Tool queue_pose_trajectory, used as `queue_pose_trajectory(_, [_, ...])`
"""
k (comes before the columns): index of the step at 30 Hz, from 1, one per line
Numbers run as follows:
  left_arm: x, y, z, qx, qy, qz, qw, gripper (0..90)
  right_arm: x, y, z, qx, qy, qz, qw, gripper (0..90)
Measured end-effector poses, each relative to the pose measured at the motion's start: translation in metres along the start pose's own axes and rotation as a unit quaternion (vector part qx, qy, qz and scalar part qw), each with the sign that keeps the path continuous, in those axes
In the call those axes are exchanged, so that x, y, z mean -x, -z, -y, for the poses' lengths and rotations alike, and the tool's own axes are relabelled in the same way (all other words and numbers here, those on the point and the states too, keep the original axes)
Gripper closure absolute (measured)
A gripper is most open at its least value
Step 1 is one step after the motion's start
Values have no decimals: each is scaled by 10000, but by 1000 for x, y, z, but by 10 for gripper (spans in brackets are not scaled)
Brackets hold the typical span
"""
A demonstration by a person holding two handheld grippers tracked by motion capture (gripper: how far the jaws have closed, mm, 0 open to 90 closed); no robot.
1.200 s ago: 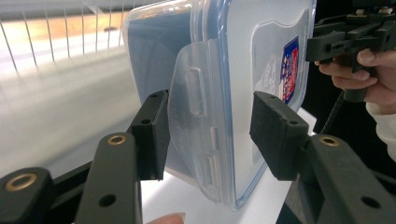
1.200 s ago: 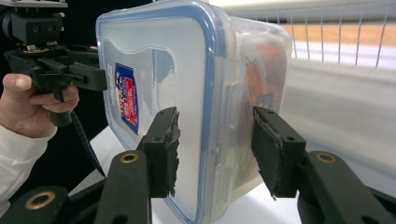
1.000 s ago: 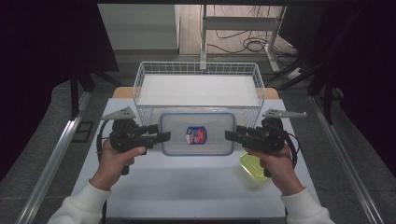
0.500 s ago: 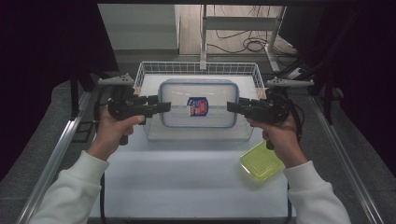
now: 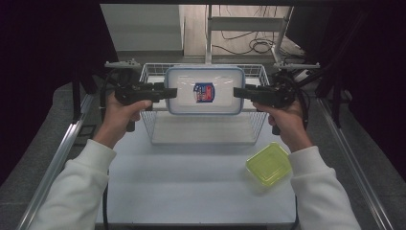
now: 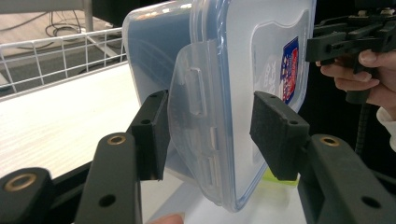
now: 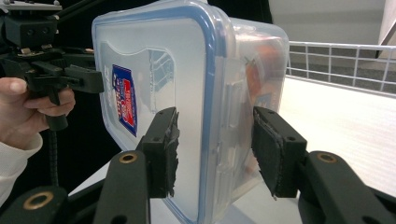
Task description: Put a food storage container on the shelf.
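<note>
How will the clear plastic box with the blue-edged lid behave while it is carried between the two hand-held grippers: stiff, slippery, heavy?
The plastic box probably stays stiff: its walls show no bending. Its glossy lid looks slippery, so the left hand-held gripper and right hand-held gripper may slide. It seems light; only small contents show through.

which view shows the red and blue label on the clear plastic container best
The high view: the red and blue label faces the camera on the clear plastic container's lid. Both gripper views catch it slantwise, narrowed.
</note>
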State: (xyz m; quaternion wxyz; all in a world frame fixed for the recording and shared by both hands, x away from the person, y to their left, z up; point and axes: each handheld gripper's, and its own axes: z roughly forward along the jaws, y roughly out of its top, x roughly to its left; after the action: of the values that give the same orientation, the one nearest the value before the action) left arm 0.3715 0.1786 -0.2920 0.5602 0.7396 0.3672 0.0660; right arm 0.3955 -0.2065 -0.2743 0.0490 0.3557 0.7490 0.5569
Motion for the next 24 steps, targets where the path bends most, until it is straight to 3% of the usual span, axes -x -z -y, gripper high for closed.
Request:
queue_pose_trajectory(10, [-27, -25, 0, -169, 392, 45, 9991, 485, 30, -20, -3, -231, -394, 94, 9989, 513])
queue_pose_trajectory(15, [-32, -30, 1, -177, 496, 56, 9986, 483, 36, -25, -3, -304, -464, 98, 9984, 511])
queue_pose_trajectory(18, [-34, -32, 0, -127, 578, 36, 9982, 481, 42, -28, -4, -268, -625, 75, 9977, 508])
queue_pose_trajectory(24, [-40, -34, -2, -52, 801, 24, 9968, 479, 44, -32, -8, -276, -666, 184, 9972, 497])
